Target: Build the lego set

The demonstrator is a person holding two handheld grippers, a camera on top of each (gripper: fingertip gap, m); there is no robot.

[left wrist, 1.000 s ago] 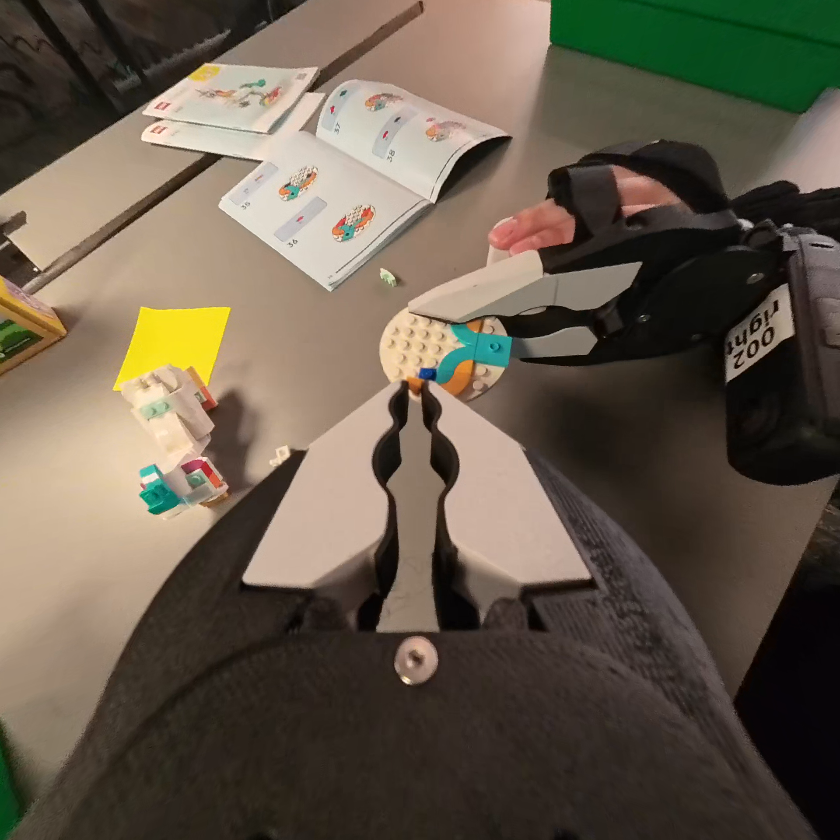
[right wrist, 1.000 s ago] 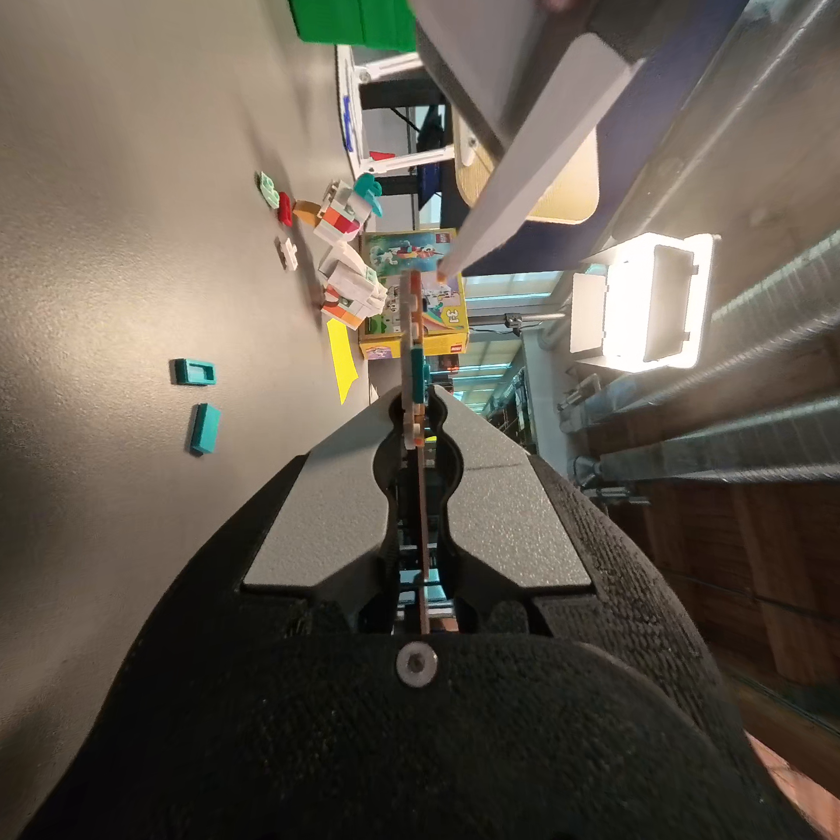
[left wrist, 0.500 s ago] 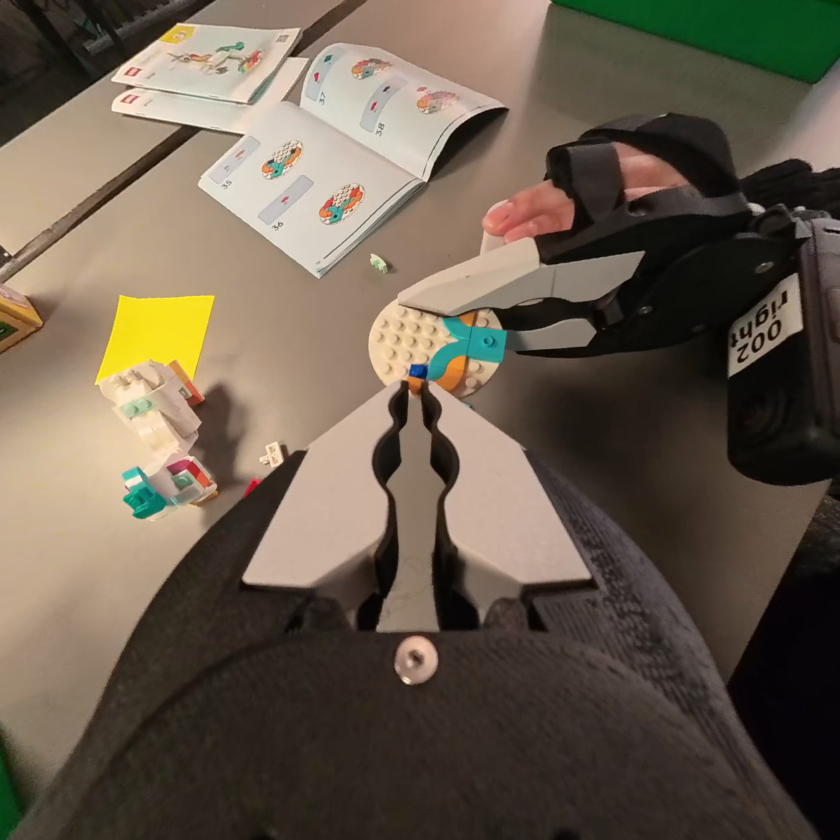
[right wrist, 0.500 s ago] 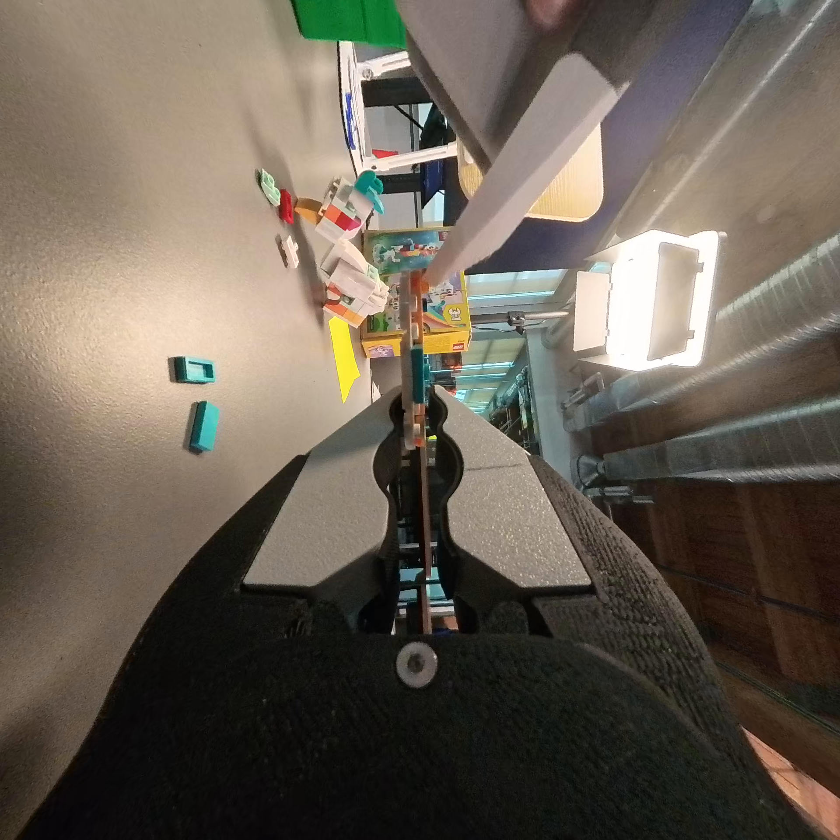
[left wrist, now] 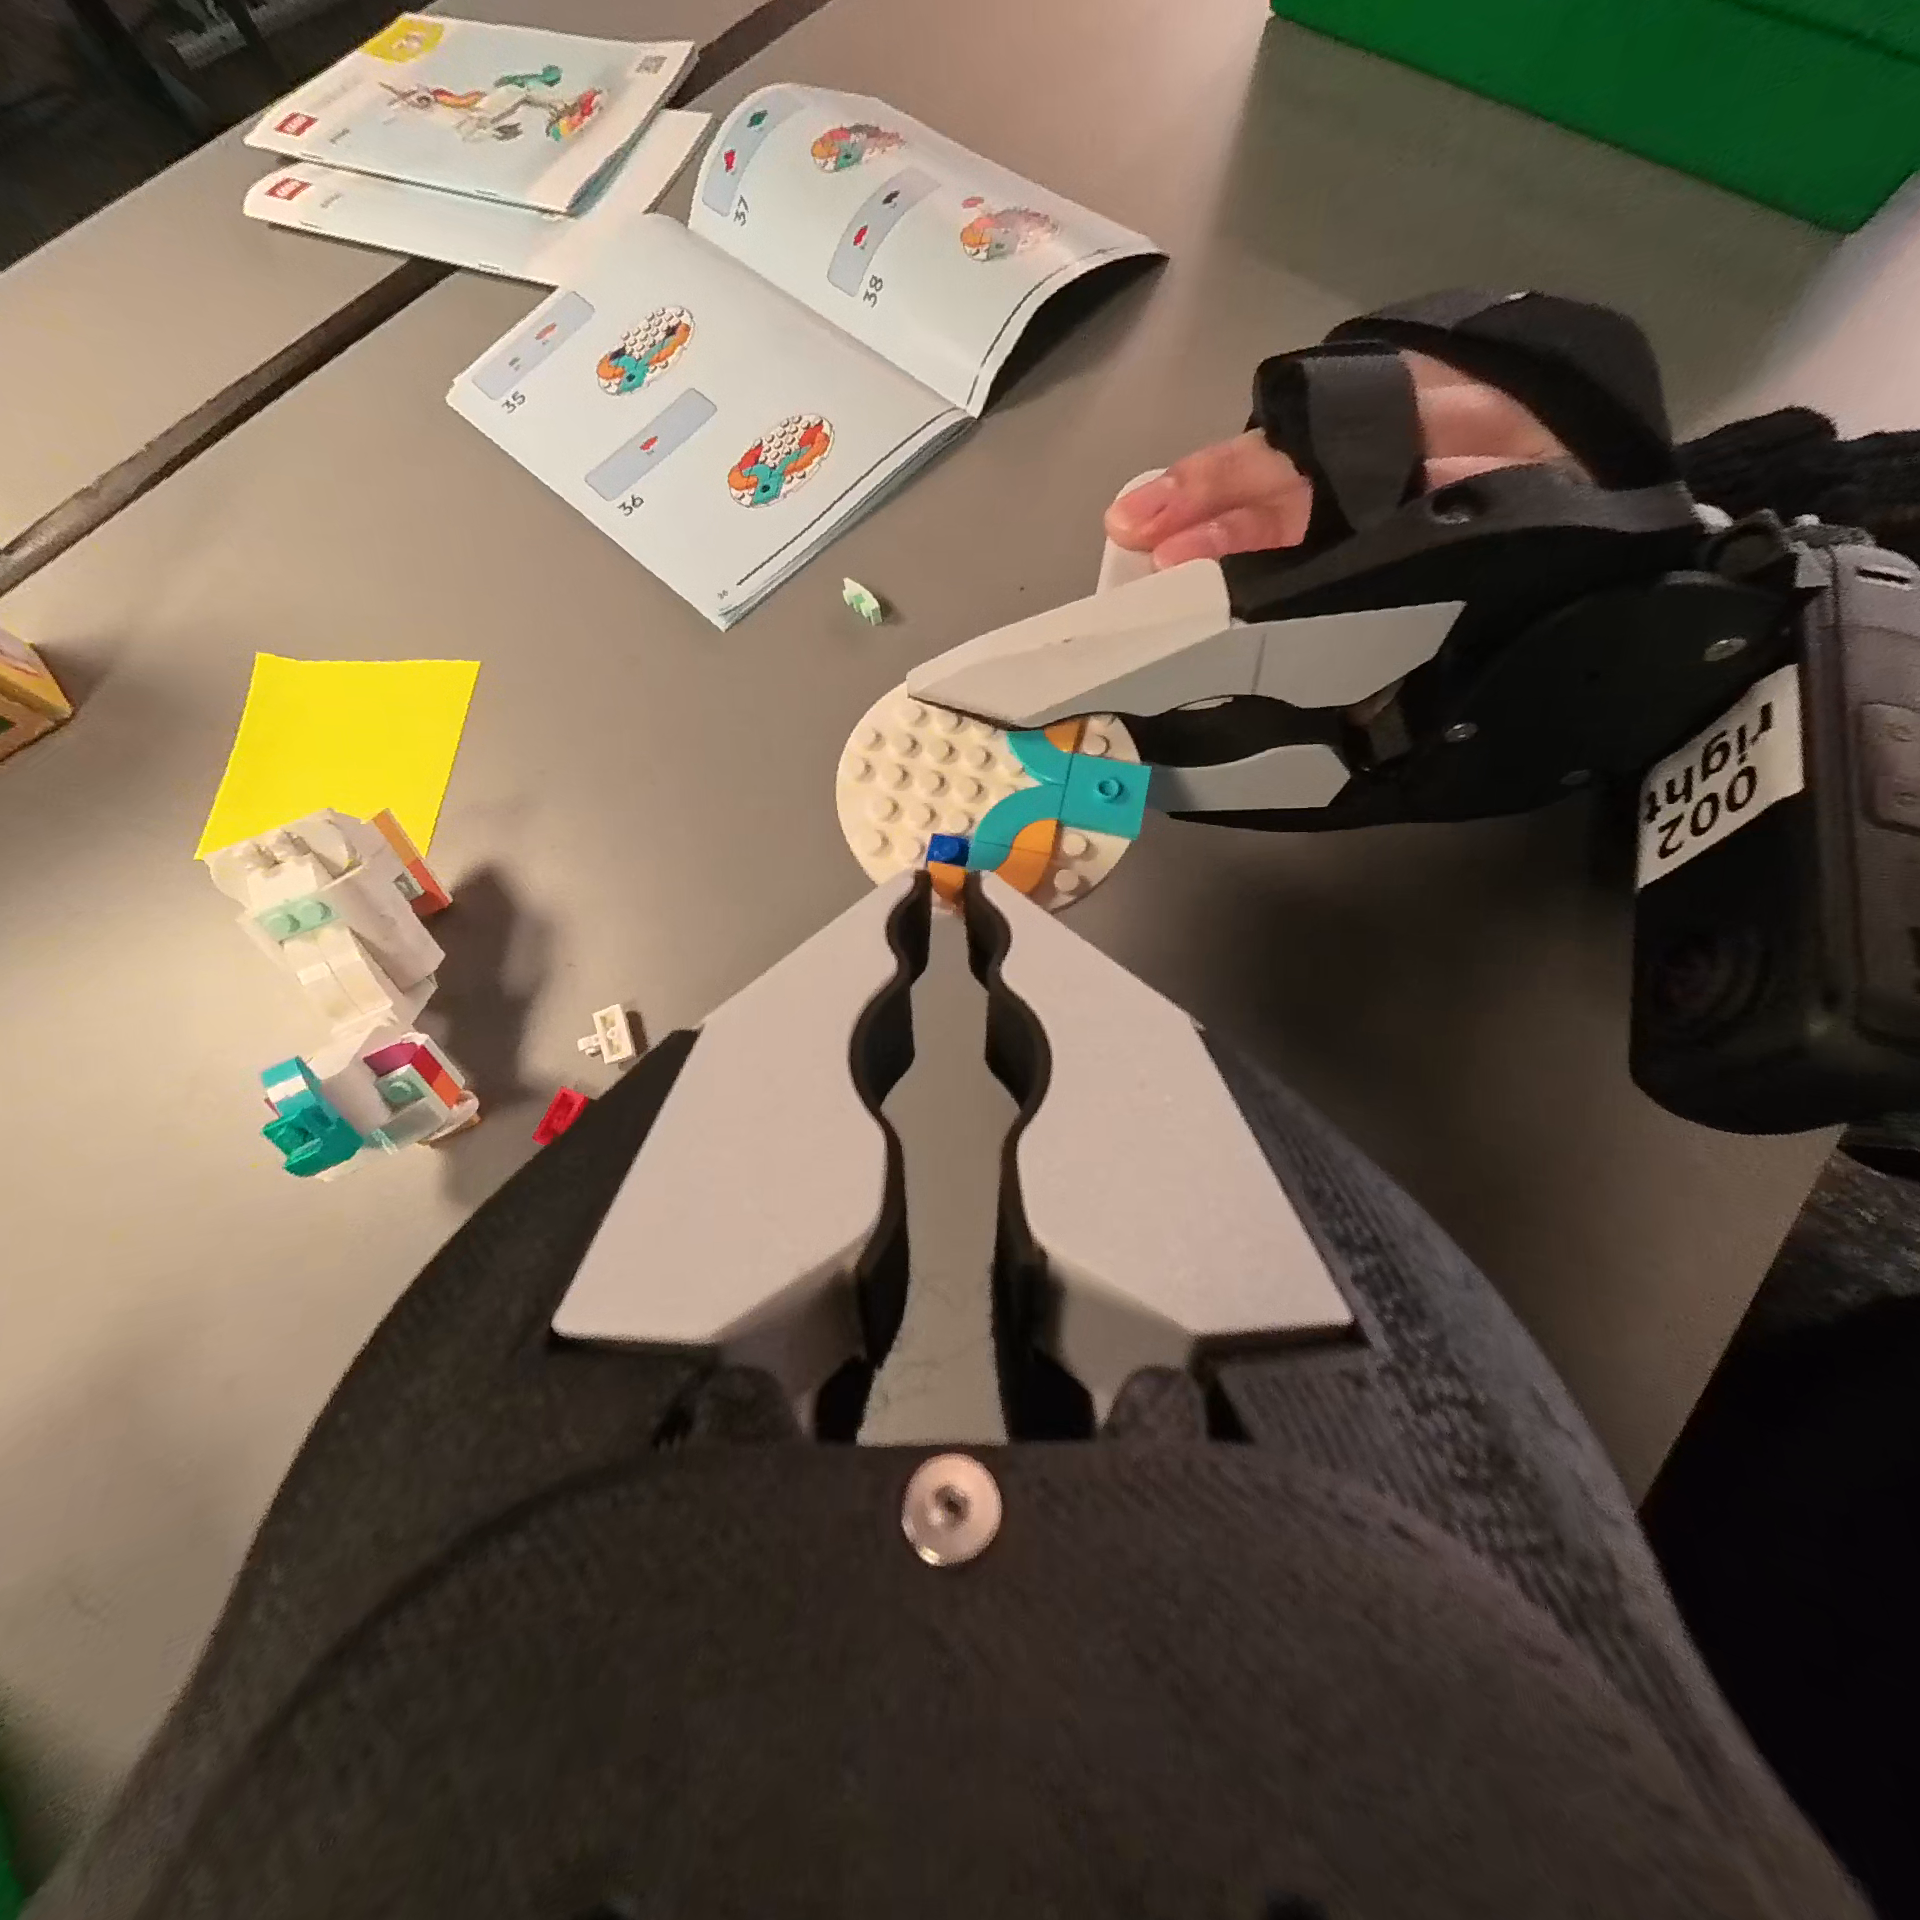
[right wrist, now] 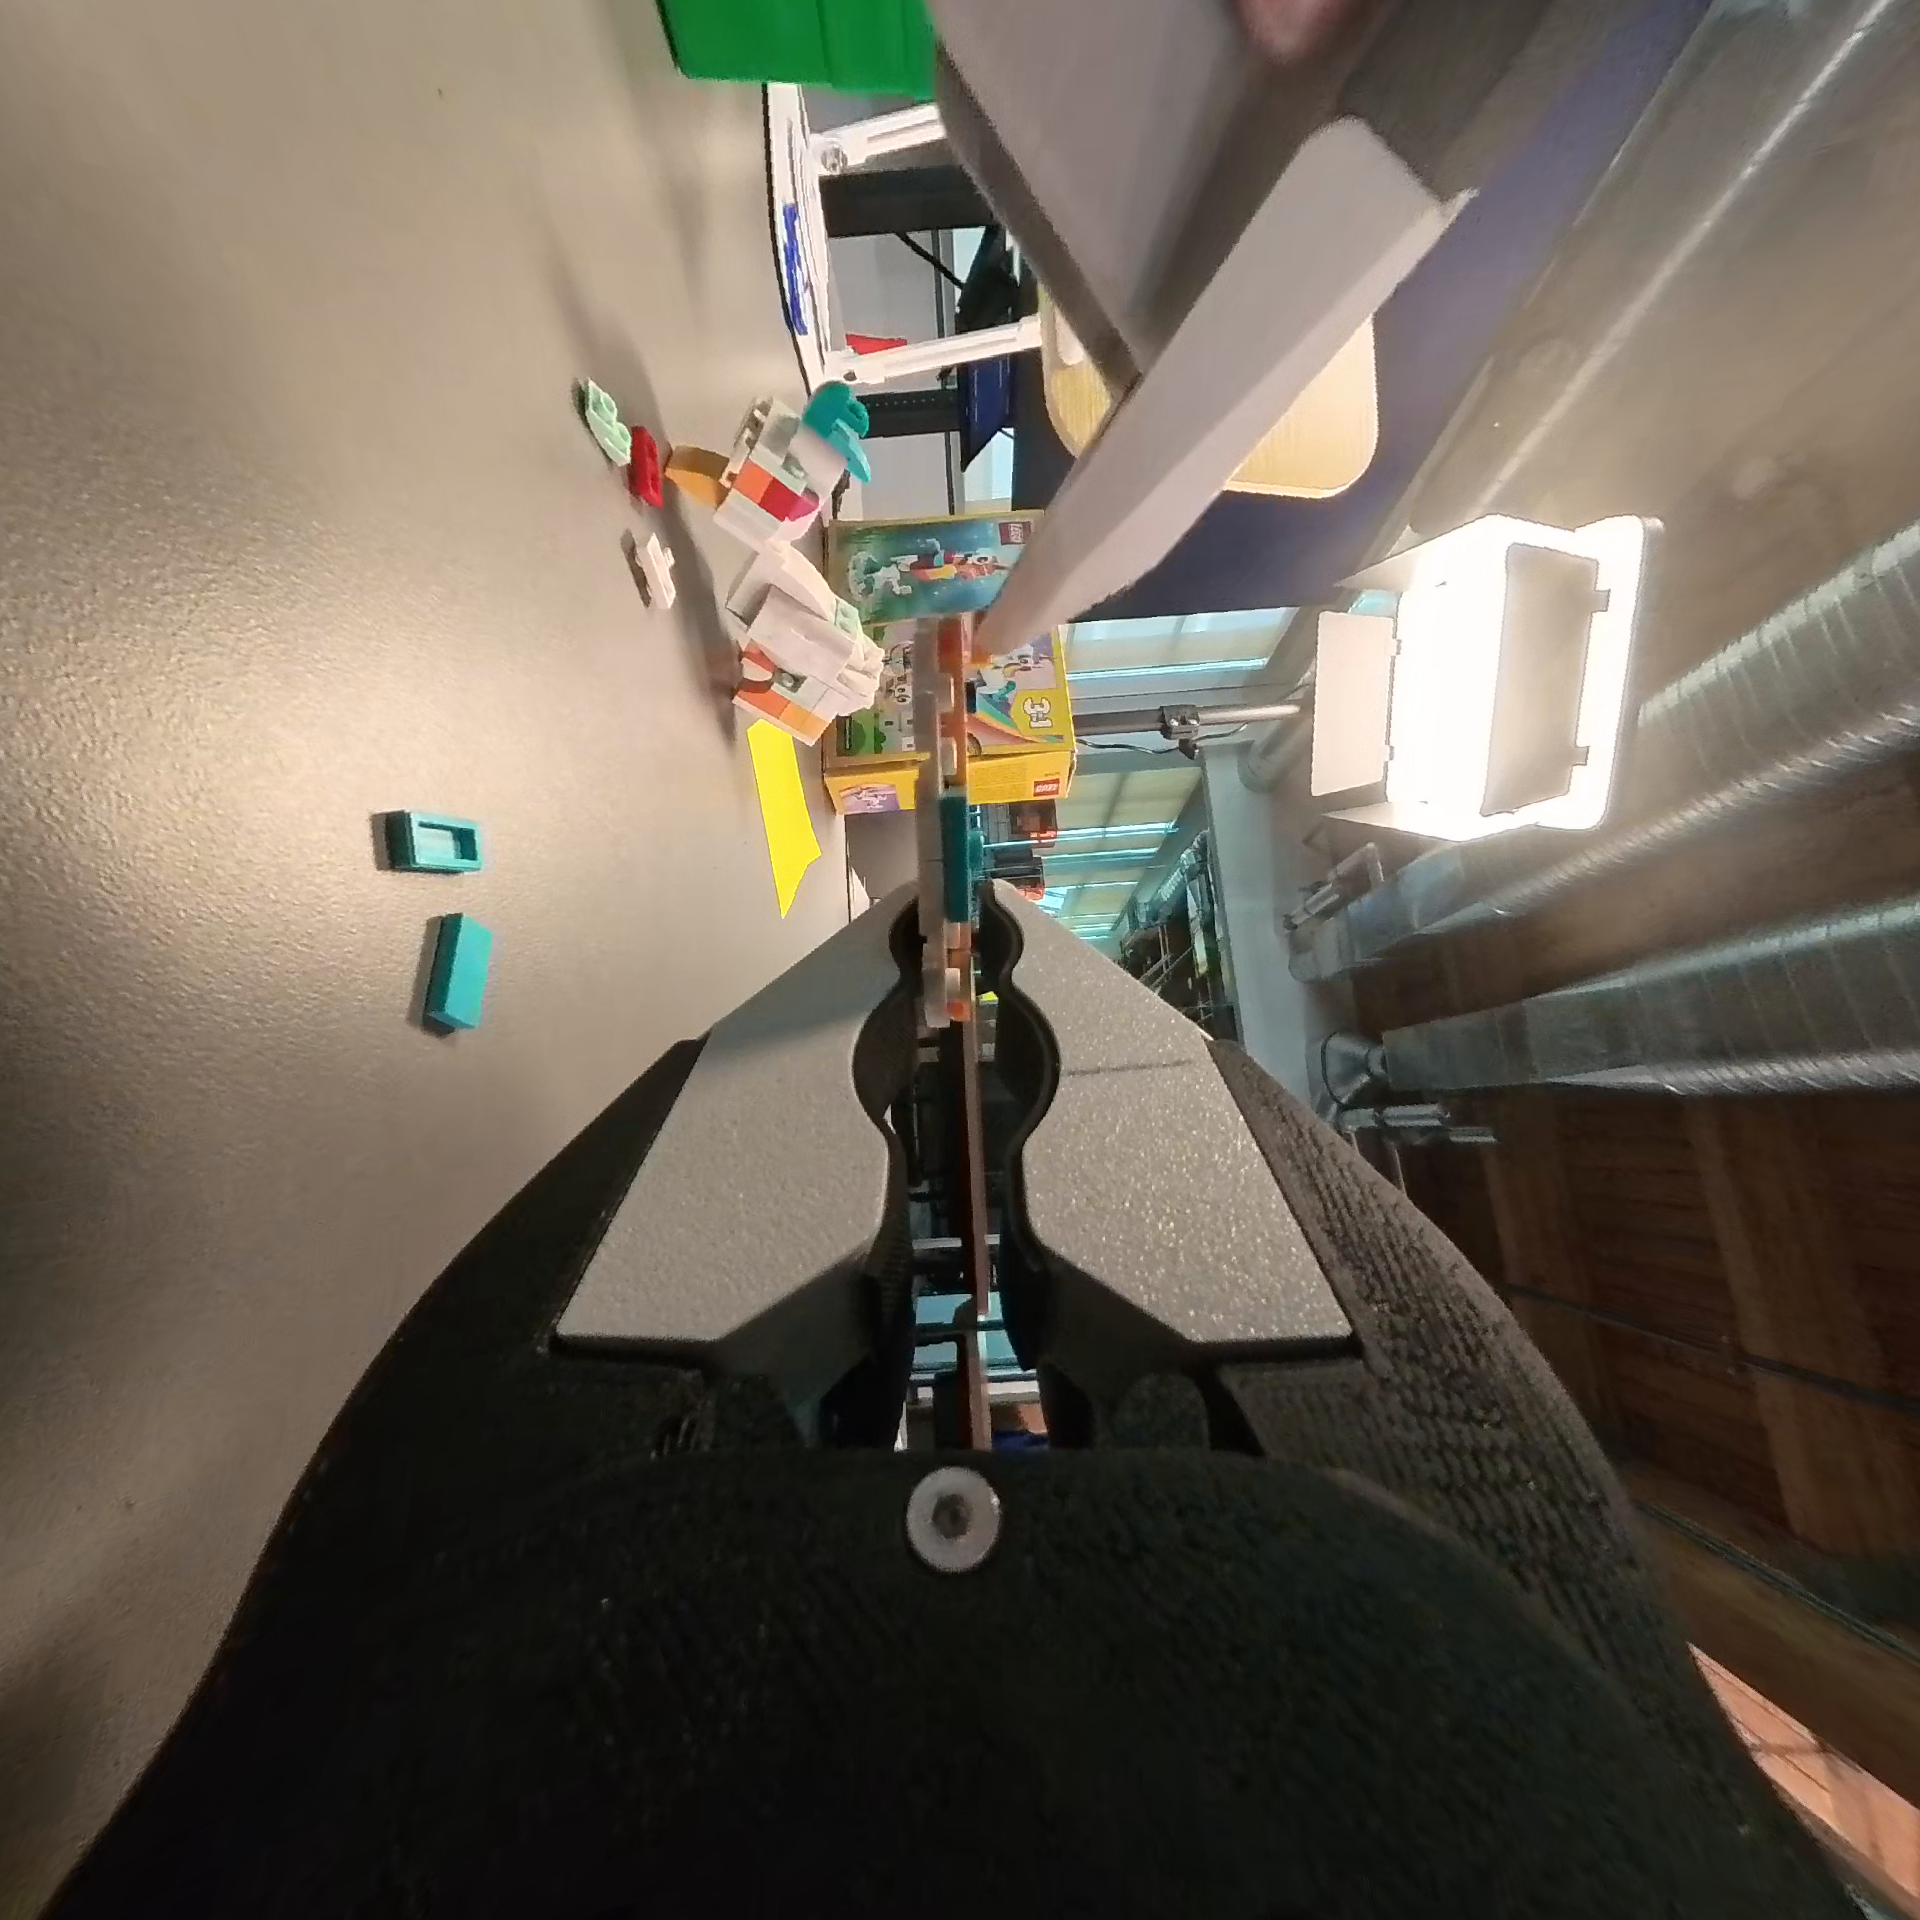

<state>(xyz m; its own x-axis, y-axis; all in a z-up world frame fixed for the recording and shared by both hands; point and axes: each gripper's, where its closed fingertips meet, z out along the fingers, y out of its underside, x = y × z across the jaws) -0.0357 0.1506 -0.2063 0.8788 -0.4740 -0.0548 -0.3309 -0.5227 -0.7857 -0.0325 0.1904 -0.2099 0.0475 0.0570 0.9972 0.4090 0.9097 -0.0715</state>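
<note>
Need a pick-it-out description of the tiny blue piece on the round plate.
Start at the open instruction booklet; just nearer lies the white round plate, clamped by the right gripper. The blue piece sits at its near edge, the only blue stud there, beside orange and teal curves.

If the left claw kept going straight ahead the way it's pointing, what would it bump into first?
Most likely the round white plate held by the right claw. The left claw tips already sit at its near edge, around an orange piece beside the small blue stud; actual contact is unclear.
</note>
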